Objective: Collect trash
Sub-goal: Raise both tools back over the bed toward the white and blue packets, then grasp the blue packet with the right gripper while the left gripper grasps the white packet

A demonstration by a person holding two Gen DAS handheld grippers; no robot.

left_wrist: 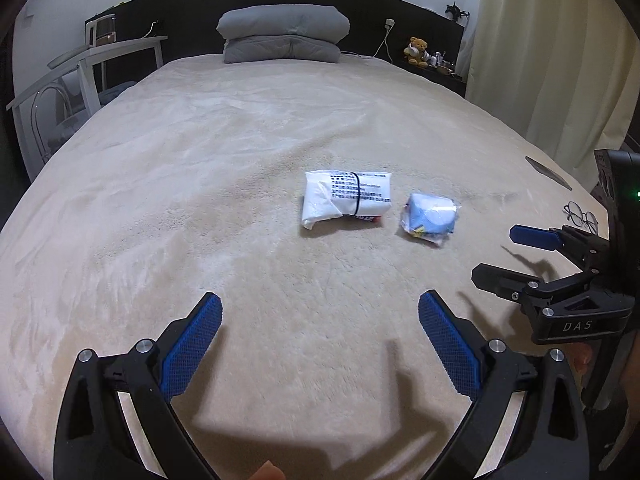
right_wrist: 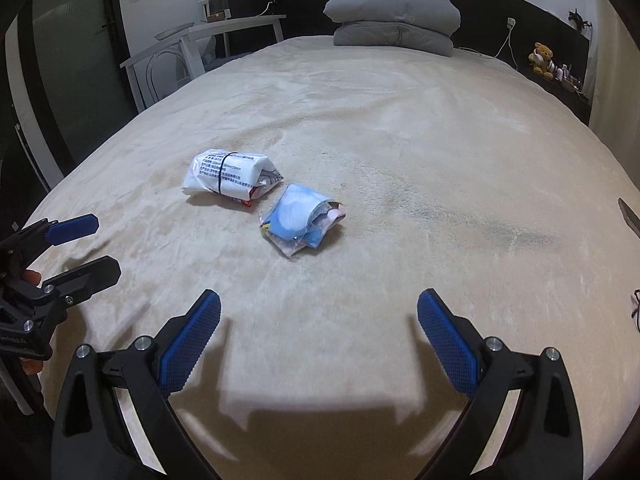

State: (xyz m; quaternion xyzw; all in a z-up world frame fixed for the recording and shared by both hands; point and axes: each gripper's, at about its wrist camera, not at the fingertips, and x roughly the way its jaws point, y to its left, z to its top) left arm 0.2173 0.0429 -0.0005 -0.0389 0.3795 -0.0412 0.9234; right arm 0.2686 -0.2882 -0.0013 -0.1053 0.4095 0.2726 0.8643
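Two pieces of trash lie side by side on the beige bed cover (left_wrist: 200,200). One is a white printed wrapper bundle with a black band (left_wrist: 346,198) (right_wrist: 230,176). The other is a smaller crumpled blue and clear plastic packet (left_wrist: 430,218) (right_wrist: 302,218), just right of it. My left gripper (left_wrist: 320,312) hovers open over the cover, short of the white bundle, with nothing between its fingers. My right gripper (right_wrist: 318,310) is likewise open and empty, short of the blue packet. Each gripper shows in the other's view, the right (left_wrist: 492,254) and the left (right_wrist: 94,246), both with fingers apart.
Folded grey bedding (left_wrist: 284,34) rests against the dark headboard. A white desk and chair (left_wrist: 80,76) stand left of the bed. A teddy bear (left_wrist: 416,52) sits on the right shelf. Round glasses (left_wrist: 582,216) and a dark flat object (left_wrist: 548,172) lie near the bed's right edge, by a curtain.
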